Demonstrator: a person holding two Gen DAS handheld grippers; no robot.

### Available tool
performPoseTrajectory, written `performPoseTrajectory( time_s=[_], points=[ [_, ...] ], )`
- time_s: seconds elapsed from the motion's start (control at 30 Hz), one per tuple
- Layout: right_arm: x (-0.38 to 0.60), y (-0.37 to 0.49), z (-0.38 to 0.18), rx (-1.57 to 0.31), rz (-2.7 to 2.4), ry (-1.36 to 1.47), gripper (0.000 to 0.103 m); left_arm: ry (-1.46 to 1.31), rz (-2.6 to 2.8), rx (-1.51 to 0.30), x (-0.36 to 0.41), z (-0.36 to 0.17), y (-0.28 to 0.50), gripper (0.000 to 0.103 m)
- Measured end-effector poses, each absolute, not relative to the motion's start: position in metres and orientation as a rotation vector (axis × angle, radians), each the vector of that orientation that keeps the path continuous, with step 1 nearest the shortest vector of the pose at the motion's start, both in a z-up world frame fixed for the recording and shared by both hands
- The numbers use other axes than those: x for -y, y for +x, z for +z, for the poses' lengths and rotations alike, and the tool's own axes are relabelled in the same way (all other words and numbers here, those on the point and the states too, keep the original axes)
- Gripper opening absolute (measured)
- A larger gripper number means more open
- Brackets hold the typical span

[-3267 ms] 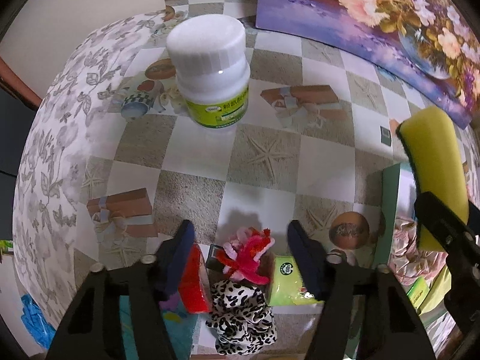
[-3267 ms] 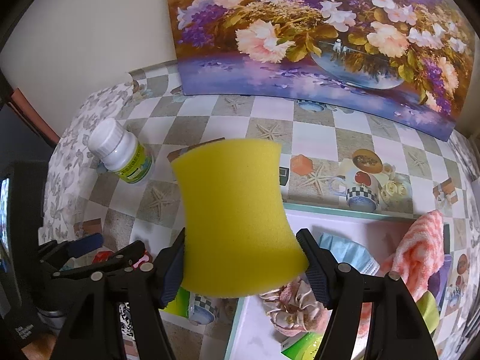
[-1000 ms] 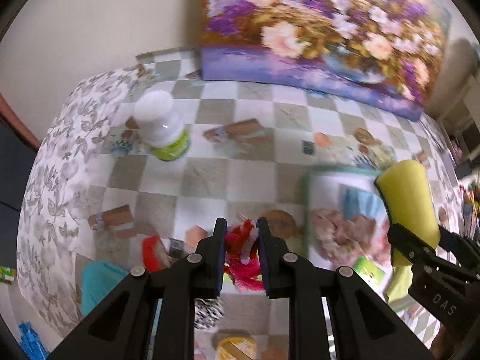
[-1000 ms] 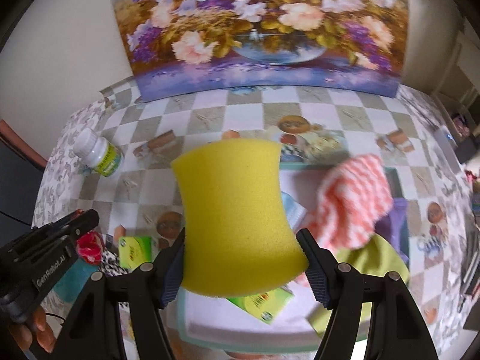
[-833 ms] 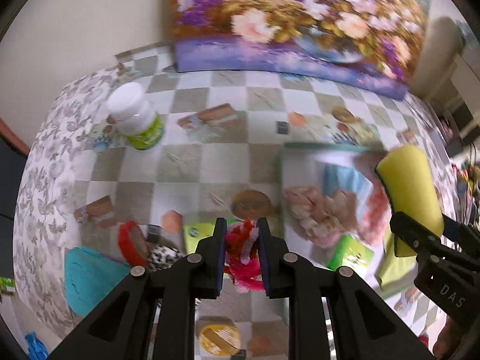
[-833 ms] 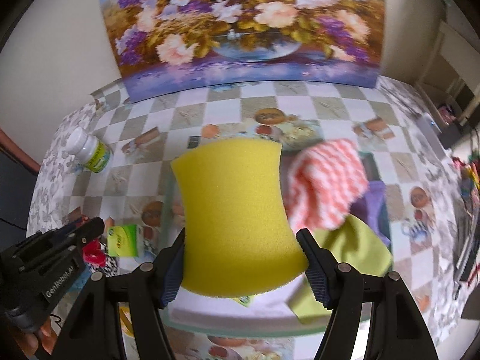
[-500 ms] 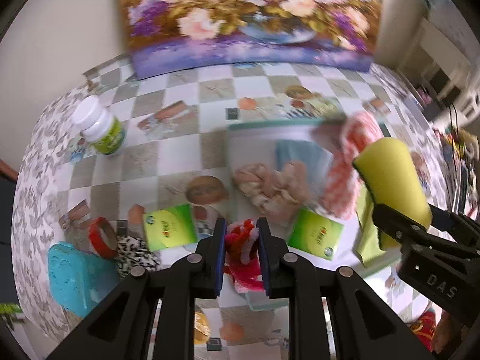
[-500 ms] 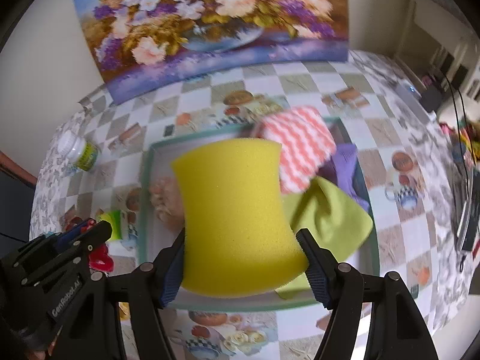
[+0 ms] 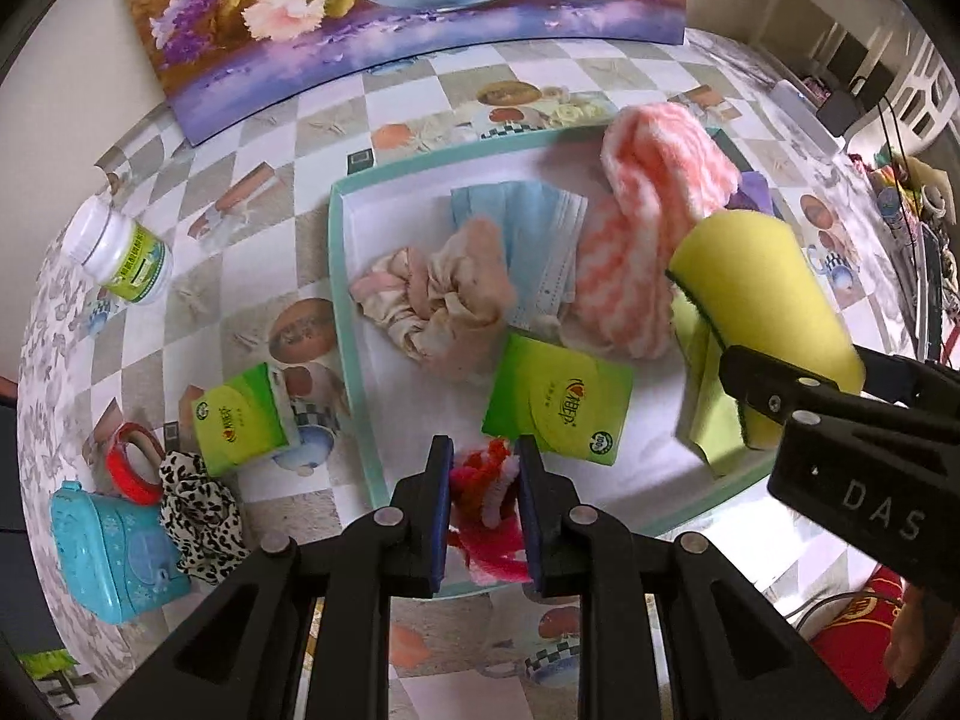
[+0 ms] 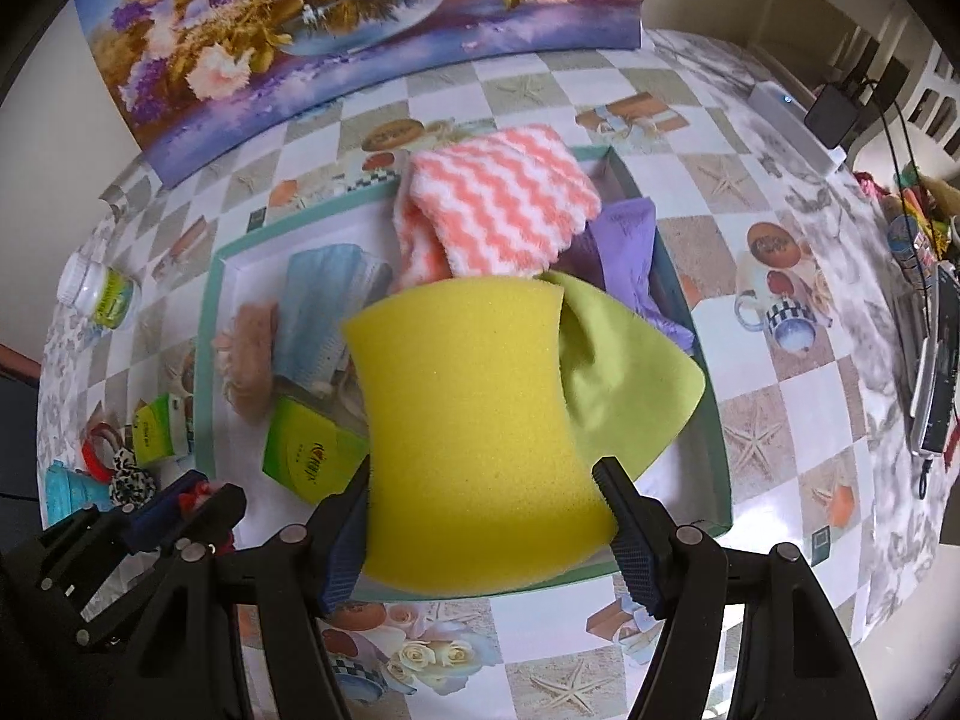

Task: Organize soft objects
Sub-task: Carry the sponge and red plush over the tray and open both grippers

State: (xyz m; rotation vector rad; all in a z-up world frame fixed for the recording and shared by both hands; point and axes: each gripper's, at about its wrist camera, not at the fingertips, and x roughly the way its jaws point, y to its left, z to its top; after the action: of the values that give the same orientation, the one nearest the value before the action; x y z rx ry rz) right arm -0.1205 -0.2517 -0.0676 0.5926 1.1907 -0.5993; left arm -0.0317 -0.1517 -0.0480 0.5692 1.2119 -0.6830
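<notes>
My left gripper (image 9: 480, 477) is shut on a red and pink fuzzy bundle (image 9: 489, 510), held over the near edge of a teal-rimmed white tray (image 9: 339, 276). My right gripper (image 10: 485, 483) is shut on a yellow sponge (image 10: 474, 438) above the same tray (image 10: 207, 324); that sponge (image 9: 762, 288) also shows at the right of the left wrist view. In the tray lie a pink zigzag towel (image 10: 498, 204), a blue face mask (image 9: 534, 234), a beige scrunchie (image 9: 444, 294), a green tissue pack (image 9: 558, 402), a lime cloth (image 10: 624, 384) and a purple cloth (image 10: 630, 246).
Left of the tray on the checked tablecloth sit a second green tissue pack (image 9: 240, 426), a leopard-print scrunchie (image 9: 201, 519), a red tape roll (image 9: 129, 462), a turquoise box (image 9: 111, 552) and a white bottle (image 9: 120, 258). A flower painting (image 10: 360, 18) leans along the back.
Both grippers have moved right, from the clutter beside the tray to above it, and come lower. The left one still grips the fuzzy bundle and the right one the sponge.
</notes>
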Motion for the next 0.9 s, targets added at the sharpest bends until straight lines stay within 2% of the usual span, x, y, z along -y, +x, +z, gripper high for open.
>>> performPoseTrajectory(
  time_s=[0.07,0.1,0.13,0.2,0.27,0.43,0.5,0.6,0.9],
  points=[
    [0.252,-0.119,-0.068,-1.197,-0.608,0.587,0.074,0.563,-0.675,-1.221,0.151,-0.049,-0.03,0.024],
    [0.252,-0.118,-0.068,-1.203,-0.621,0.579,0.075,0.556,-0.668,-1.229,0.15,-0.049,-0.029,0.032],
    [0.252,-0.118,-0.067,-1.206,-0.63,0.572,0.076,0.545,-0.661,-1.235,0.149,-0.049,-0.027,0.047],
    [0.254,-0.116,-0.067,-1.211,-0.651,0.557,0.083,0.51,-0.65,-1.242,0.146,-0.047,-0.021,0.057],
    [0.256,-0.116,-0.068,-1.215,-0.66,0.556,0.083,0.484,-0.649,-1.249,0.144,-0.046,-0.017,0.058],
    [0.259,-0.115,-0.069,-1.22,-0.685,0.55,0.084,0.437,-0.619,-1.265,0.136,-0.047,-0.006,0.068],
    [0.259,-0.115,-0.068,-1.211,-0.699,0.544,0.102,0.429,-0.595,-1.264,0.131,-0.049,0.0,0.075],
    [0.258,-0.116,-0.061,-1.175,-0.703,0.539,0.103,0.42,-0.549,-1.246,0.121,-0.05,0.01,0.082],
    [0.253,-0.11,-0.055,-1.162,-0.685,0.528,0.103,0.363,-0.479,-1.256,0.1,-0.051,0.032,0.086]
  ],
)
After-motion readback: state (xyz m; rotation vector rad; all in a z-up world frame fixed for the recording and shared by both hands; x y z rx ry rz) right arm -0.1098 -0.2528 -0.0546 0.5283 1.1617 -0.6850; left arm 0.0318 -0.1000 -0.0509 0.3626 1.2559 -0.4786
